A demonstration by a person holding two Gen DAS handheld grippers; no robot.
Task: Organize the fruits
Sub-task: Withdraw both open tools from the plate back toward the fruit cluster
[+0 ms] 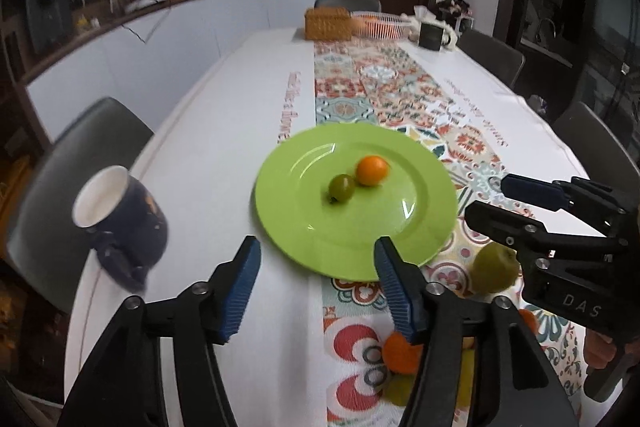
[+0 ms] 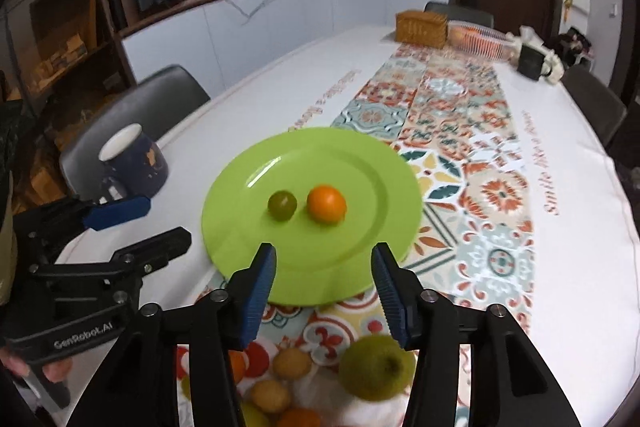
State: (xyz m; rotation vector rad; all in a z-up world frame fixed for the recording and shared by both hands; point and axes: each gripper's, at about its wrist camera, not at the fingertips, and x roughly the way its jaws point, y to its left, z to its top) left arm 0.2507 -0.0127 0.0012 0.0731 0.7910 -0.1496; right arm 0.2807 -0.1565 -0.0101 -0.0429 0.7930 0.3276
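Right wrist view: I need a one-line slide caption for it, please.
Open right gripper hovers at the green plate holding a small green fruit and an orange; more fruit lies nearer.

green plate (image 1: 304, 227), orange fruit (image 1: 372, 170), small green fruit (image 1: 342, 187), mug (image 1: 120, 223)

Left gripper (image 1: 316, 283), right gripper (image 2: 324, 287): jaws apart, empty.

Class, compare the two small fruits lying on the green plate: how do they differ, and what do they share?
The orange fruit is bright orange, while the green fruit is dull olive green. The orange fruit is somewhat larger than the green fruit. In the right wrist view the green fruit lies left of the orange fruit. Both are round and rest side by side near the middle of the green plate, neither held.
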